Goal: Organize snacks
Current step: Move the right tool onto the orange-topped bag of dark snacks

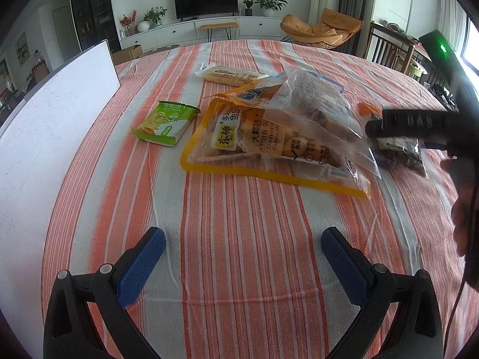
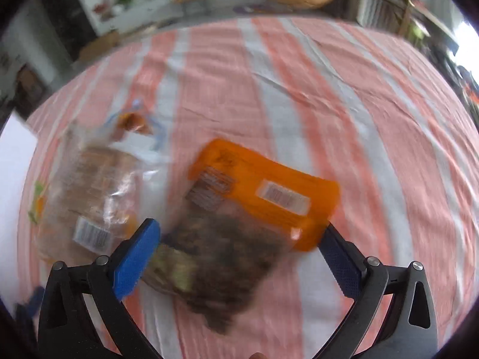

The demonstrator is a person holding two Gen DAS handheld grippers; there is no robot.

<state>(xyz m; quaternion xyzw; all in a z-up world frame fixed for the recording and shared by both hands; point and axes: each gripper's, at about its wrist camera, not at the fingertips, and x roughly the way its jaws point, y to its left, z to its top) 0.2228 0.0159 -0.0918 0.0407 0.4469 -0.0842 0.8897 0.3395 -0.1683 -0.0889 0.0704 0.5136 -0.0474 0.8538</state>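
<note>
Left hand-held gripper [image 1: 243,246] hangs released over the bench [image 1: 239,269], blue pads [image 1: 140,266] spread wide above bare striped cloth. Right hand-held gripper [image 2: 239,239] is spread too, fingers either side of the orange-topped bag of dark snacks [image 2: 239,224], not clamped; that view is blurred. To the left stands a white board [image 1: 51,137]. Mid-bench lies the yellow-edged clear snack bag [image 1: 269,146], a clear bag of brown pieces [image 1: 314,107] lying over it. Left of those lies the green cracker packet [image 1: 164,122], and beyond them the pale wrapped bar [image 1: 230,74].
</note>
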